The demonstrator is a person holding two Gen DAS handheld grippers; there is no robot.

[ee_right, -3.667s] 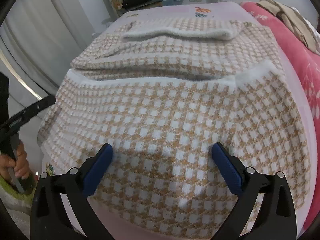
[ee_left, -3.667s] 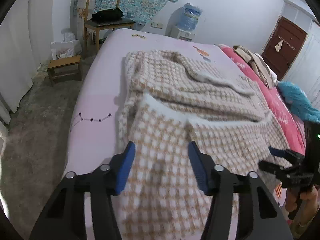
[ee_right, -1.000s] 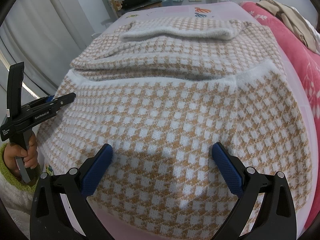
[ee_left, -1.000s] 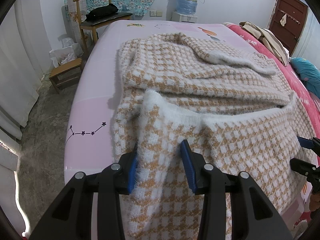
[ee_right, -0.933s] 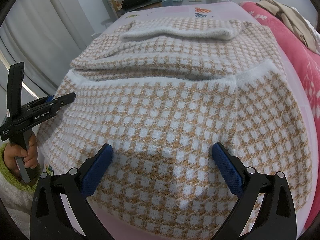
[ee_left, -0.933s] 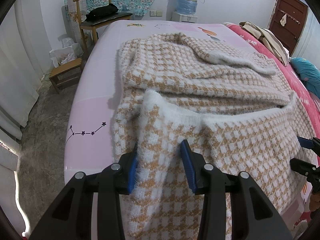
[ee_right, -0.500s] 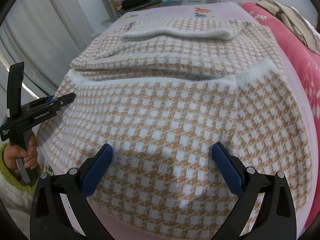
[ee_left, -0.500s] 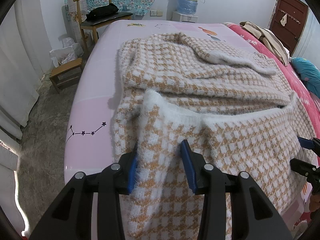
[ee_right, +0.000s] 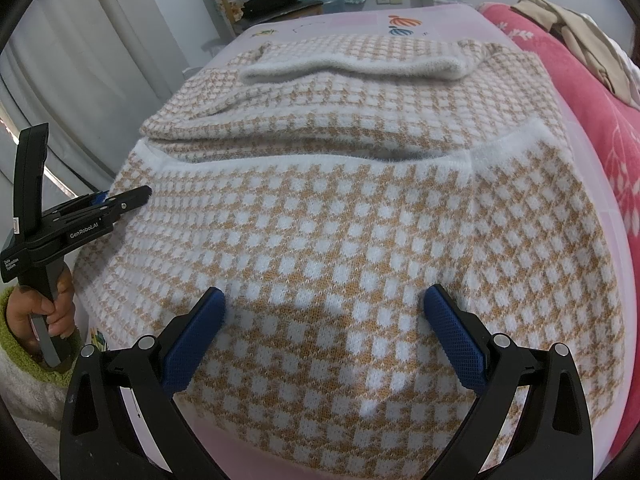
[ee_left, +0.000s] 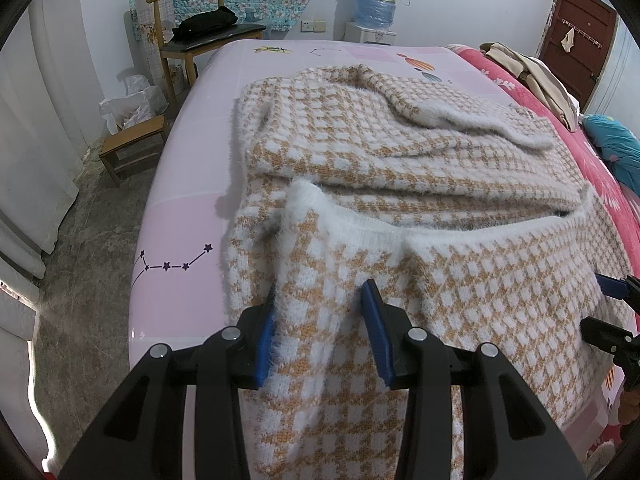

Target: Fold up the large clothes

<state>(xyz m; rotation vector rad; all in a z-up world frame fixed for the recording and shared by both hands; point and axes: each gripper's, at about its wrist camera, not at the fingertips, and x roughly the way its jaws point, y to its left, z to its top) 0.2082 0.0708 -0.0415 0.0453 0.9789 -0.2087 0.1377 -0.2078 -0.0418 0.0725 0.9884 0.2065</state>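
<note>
Fuzzy knit is what your left gripper [ee_left: 320, 320] has pinched: a raised ridge of the sweater [ee_left: 400, 184] near its left edge, the garment lying half folded on the pink bed [ee_left: 180, 232]. Your right gripper [ee_right: 324, 320] hangs with jaws spread wide over the cloth, gripping nothing. Lift now and only the left side rises; the fold may skew, or the thick knit slip free.
</note>
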